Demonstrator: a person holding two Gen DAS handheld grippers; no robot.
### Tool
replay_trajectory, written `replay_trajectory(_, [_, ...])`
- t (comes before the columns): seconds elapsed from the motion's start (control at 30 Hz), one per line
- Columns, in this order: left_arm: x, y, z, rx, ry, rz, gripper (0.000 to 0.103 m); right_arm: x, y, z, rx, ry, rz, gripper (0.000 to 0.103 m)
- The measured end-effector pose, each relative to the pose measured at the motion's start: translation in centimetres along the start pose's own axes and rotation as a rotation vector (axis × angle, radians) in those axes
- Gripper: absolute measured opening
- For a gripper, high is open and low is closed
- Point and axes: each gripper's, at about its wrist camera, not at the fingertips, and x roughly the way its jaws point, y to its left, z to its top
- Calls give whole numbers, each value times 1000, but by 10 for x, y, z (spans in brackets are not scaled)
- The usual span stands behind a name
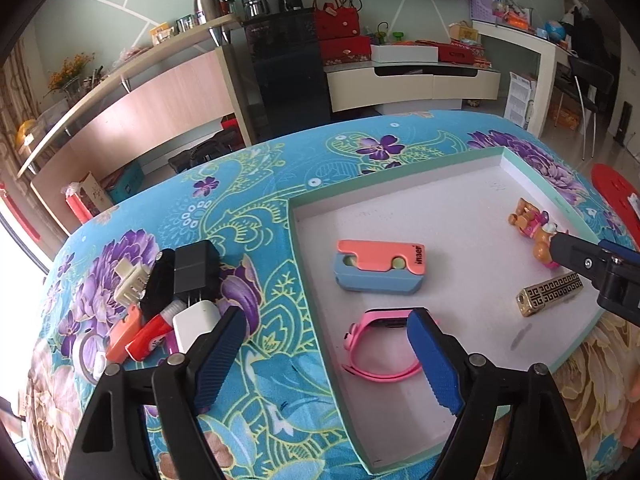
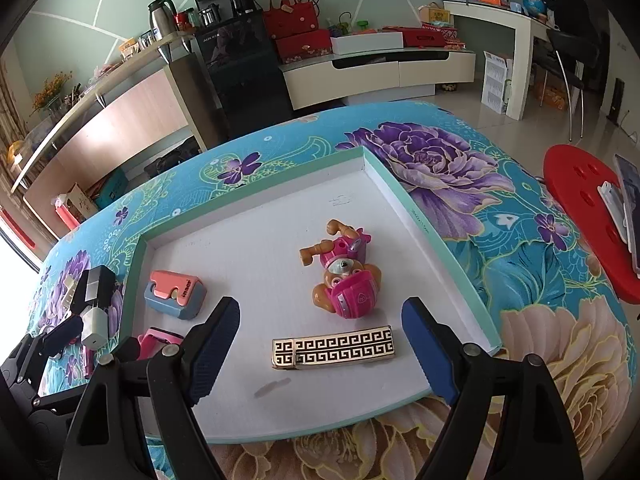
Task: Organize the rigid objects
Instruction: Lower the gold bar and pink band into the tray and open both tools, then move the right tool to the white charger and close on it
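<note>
Both the left gripper [image 1: 326,356] and right gripper [image 2: 320,344] are hanging spread and empty above the tray [image 2: 440,240], the pink watch [image 1: 380,344] lying at lower centre of the left view.

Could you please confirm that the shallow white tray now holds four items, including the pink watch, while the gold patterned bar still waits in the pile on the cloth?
Not quite: the gold patterned rectangular bar is not in the pile; it lies inside the shallow white tray with the mint-green rim, just in front of the pink toy dog, as the right wrist view shows. The tray does hold four items, including the pink plastic watch.
</note>
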Motion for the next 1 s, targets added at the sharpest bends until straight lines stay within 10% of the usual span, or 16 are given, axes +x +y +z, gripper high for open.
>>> replay_trajectory(0.37, [1, 33, 4, -81, 0, 64, 102, -1, 16, 4, -24, -31, -28, 84])
replay_trajectory(1.0, [-15, 186, -6, -432, -38, 298, 103, 19, 112, 9, -99, -70, 178, 84])
